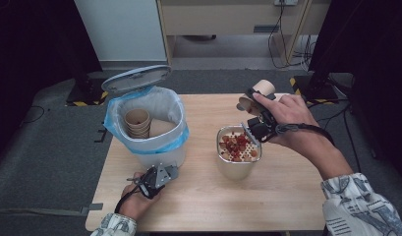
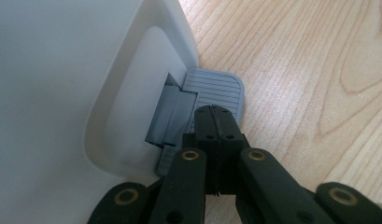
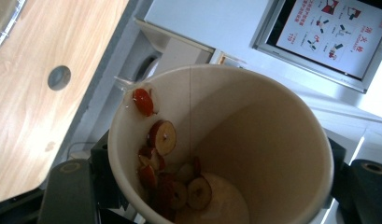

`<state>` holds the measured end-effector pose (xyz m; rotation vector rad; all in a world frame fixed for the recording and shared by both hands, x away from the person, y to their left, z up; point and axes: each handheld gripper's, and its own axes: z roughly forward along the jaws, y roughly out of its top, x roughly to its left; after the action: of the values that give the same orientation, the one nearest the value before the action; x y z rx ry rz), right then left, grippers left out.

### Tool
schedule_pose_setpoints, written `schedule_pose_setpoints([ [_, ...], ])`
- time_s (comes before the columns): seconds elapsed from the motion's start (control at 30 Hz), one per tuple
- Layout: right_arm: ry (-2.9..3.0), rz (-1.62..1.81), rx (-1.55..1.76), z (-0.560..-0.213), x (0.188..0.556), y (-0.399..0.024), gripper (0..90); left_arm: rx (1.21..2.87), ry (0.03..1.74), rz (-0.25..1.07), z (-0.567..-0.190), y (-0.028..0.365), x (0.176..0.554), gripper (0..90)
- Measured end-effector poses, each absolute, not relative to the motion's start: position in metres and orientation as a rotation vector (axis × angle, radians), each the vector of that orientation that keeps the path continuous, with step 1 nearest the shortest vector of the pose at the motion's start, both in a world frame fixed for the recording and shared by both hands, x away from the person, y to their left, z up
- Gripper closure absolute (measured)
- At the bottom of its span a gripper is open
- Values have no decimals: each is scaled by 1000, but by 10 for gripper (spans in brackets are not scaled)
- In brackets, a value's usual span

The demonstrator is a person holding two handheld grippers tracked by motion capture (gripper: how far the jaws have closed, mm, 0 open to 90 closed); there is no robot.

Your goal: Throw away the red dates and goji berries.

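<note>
Here the paper cup [image 1: 257, 94] sits clamped in the right tongs [image 1: 255, 105], tipped on its side above the far rim of the metal strainer pot [image 1: 236, 167], its mouth turned away from the pot's perforated insert. In the right gripper view the cup's inside [image 3: 254, 140] carries red date slices [image 3: 172, 179] clinging to the wall and gathered near the bottom, so the emptying looks unfinished. To do this step well, the person would judge it best to turn the mouth downward over the middle of the strainer, keeping the rim low and over the insert, and give a gentle shake so the stuck slices drop there and not on the counter [image 1: 287, 191]. The left tongs [image 2: 215, 126] are closed with nothing between them, their tips pressing down on the grey pedal [image 2: 219, 91] at the foot of the white bin [image 1: 149, 123], whose lid [image 1: 136, 77] stands raised; stacked empty cups [image 1: 137, 123] already lie inside its blue liner. Holding the pedal steady keeps the bin ready for the emptied cup.
</note>
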<state>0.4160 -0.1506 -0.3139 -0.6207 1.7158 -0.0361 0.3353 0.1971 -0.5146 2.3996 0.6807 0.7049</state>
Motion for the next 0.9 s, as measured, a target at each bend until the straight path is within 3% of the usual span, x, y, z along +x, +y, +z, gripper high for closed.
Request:
schedule_pose_setpoints([
  [0.9,1666,-138,-678,-312,419,-142,289,2401,677,708,-514,197,336,896],
])
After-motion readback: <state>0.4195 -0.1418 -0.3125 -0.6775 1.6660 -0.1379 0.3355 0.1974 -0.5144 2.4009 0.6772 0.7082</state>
